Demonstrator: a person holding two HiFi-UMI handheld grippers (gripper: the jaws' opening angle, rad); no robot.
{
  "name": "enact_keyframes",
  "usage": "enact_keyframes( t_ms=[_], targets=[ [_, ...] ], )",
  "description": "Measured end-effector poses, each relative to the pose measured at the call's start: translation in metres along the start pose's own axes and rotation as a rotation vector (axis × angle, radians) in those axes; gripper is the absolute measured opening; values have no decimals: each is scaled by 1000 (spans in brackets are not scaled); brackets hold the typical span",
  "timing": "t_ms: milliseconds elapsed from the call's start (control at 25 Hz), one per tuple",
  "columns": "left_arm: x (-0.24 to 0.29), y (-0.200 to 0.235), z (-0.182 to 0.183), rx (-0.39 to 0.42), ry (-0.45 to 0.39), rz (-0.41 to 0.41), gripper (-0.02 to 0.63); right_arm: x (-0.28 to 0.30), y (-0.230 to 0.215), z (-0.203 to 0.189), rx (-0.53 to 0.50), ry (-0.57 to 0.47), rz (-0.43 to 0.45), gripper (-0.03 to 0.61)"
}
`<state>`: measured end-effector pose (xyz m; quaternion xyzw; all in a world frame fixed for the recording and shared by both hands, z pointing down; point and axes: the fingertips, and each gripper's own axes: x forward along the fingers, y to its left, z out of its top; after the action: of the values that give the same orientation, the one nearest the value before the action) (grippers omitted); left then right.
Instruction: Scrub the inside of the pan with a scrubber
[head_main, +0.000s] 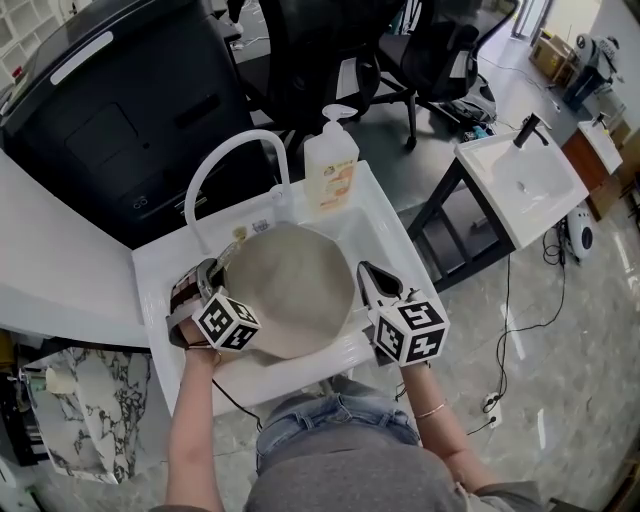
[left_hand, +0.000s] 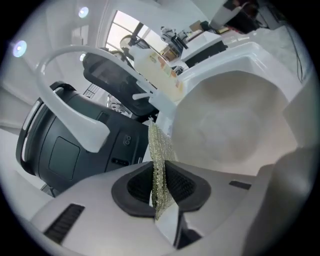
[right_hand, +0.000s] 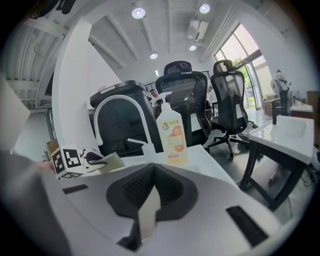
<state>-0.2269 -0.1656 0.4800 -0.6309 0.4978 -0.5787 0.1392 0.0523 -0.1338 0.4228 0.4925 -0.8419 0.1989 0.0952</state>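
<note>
Head view: I count one pan (head_main: 290, 290) lying in one sink (head_main: 385, 225), with one soap bottle (head_main: 330, 165) behind it. My left gripper (head_main: 225, 263) is at the pan's left rim and my right gripper (head_main: 368, 271) at its right rim.

Left gripper view: the jaws are clamped on one mesh scrubber (left_hand: 159, 165).

Right gripper view: the jaws are closed together, with nothing between them. I count two office chairs (right_hand: 182, 100) beyond.
</note>
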Motion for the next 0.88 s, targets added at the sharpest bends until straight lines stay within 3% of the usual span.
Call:
enact_keyframes(
  t_ms=[120,320,440,880],
  targets=[
    [-16,3,13,-61,-106,20,67,2,4,5,-7,-9,0,11],
    [-43,7,37,-331,-278,-33,67,6,16,15,-18,-36,11,11],
    [-57,13,47,-445,-360,-37,67,8,25,20,-24,-58,24,11],
    [-93,31,56,-766,-556,-62,67,11,72,35,-59,-137,95,11]
  ],
)
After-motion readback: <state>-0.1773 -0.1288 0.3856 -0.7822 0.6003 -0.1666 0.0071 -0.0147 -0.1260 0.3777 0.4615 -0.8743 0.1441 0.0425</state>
